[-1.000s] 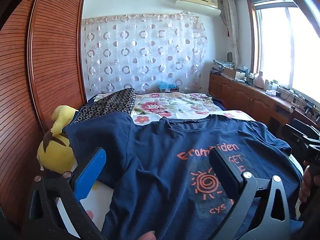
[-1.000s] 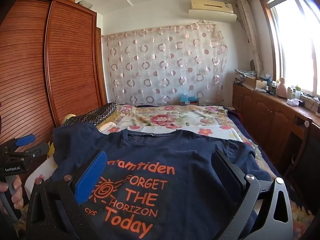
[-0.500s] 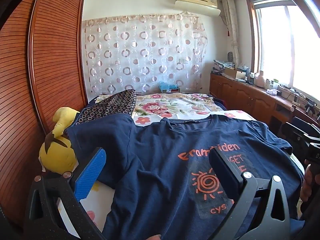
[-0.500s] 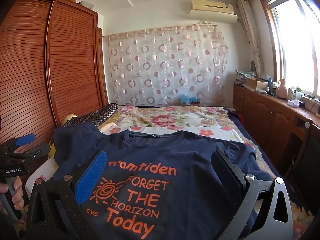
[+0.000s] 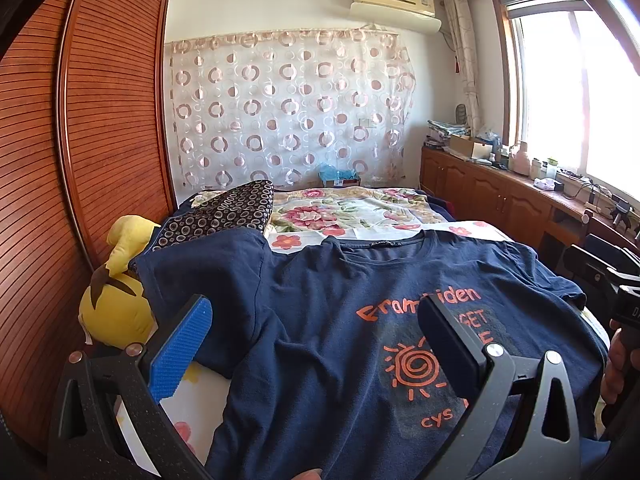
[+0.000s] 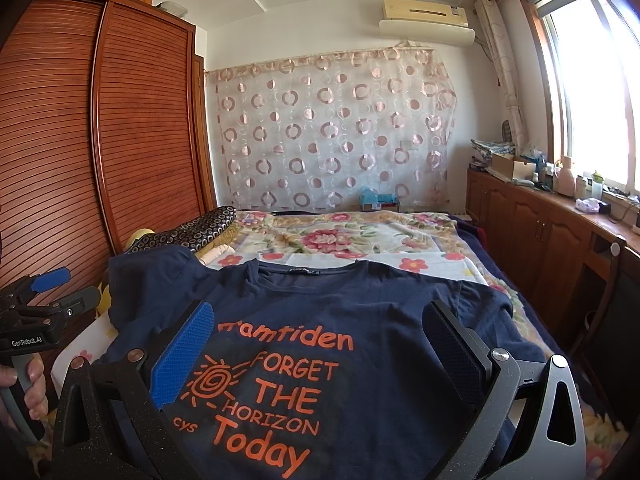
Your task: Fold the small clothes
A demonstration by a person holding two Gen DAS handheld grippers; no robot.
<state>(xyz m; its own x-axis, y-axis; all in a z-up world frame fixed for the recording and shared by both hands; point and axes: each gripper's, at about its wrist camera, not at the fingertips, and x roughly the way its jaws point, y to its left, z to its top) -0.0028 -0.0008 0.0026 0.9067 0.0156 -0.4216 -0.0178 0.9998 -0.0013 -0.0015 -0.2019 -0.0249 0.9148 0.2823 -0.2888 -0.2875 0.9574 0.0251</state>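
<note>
A navy T-shirt (image 5: 332,320) with orange print lies flat, front up, on the bed, collar toward the far end; it also shows in the right wrist view (image 6: 380,320). Its left sleeve drapes over a yellow plush toy. My left gripper (image 5: 316,320) is open and empty, held above the shirt's left half. My right gripper (image 6: 320,328) is open and empty, held above the printed chest. Neither touches the cloth. The right gripper's body shows at the right edge of the left wrist view (image 5: 600,276); the left one shows at the left edge of the right wrist view (image 6: 36,312).
A yellow plush toy (image 5: 114,300) sits at the bed's left edge beside the wooden wardrobe (image 5: 80,160). A dark patterned pillow (image 5: 224,212) and a floral blanket (image 5: 352,208) lie beyond the shirt. A wooden cabinet (image 6: 540,232) with clutter runs under the window on the right.
Both cameras have shifted very slightly; the shirt lies as before and both grippers stay open.
</note>
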